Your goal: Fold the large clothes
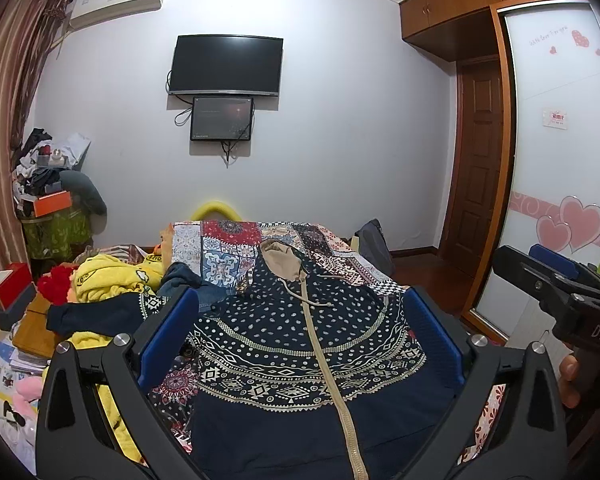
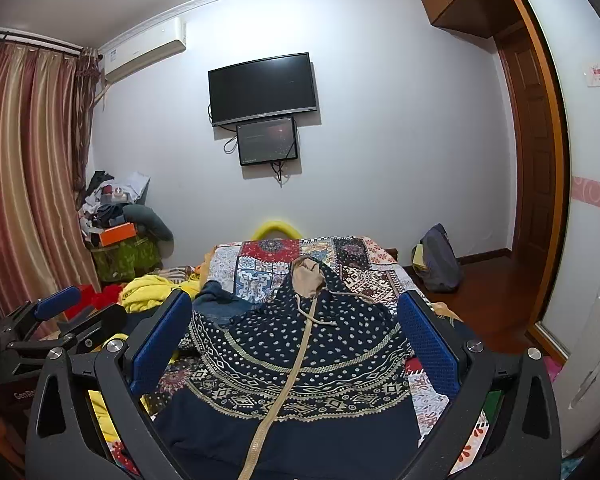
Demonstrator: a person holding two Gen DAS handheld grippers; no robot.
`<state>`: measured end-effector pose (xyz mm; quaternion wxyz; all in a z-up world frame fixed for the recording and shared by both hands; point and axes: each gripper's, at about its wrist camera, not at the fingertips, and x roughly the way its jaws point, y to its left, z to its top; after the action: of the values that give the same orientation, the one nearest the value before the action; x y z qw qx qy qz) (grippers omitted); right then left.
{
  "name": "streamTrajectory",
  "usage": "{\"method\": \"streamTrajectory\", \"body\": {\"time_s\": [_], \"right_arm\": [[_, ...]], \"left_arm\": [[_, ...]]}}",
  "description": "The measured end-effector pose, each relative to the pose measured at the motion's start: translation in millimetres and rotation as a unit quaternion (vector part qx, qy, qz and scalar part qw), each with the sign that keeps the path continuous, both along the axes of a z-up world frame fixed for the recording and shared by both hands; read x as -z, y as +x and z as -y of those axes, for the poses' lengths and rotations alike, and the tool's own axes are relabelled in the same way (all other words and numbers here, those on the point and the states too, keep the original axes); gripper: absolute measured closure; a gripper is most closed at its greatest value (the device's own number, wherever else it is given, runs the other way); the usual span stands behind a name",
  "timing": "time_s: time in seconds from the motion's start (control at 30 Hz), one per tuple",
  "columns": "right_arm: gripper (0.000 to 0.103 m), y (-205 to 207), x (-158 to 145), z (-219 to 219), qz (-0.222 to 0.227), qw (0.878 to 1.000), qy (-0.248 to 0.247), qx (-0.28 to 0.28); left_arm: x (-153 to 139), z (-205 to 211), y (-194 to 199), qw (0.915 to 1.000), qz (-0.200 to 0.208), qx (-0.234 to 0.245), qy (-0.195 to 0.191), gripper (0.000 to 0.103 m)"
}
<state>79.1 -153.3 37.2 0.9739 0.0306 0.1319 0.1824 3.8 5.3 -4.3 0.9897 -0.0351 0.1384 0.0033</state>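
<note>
A large navy zip hoodie (image 1: 300, 344) with white dots, beige patterned bands and a beige-lined hood lies spread flat, front up, on the patchwork bedspread (image 1: 228, 248). It also shows in the right wrist view (image 2: 300, 352). Its left sleeve (image 1: 96, 314) stretches out to the left. My left gripper (image 1: 300, 320) is open and empty, held above the hoodie's chest. My right gripper (image 2: 296, 328) is open and empty, also above the hoodie. Each gripper shows at the edge of the other's view: the right one (image 1: 556, 276), the left one (image 2: 64, 312).
A yellow garment (image 1: 108, 276), jeans (image 1: 196, 284) and red cloth (image 1: 54, 284) lie at the bed's left. Boxes and clutter (image 1: 48, 200) stand by the curtain. A backpack (image 2: 438, 260) sits on the floor right of the bed, near the wardrobe (image 1: 556, 152).
</note>
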Motion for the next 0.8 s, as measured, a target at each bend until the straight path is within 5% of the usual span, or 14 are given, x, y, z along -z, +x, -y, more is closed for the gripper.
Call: {"method": "streamTrajectory", "body": {"time_s": [0.8], "right_arm": [[0.001, 6.2, 0.5, 2.0, -0.01, 1.0, 0.003, 0.004]], "left_arm": [[-0.8, -0.3, 9.3, 1.0, 0.0, 0.003, 0.0, 0.0]]}}
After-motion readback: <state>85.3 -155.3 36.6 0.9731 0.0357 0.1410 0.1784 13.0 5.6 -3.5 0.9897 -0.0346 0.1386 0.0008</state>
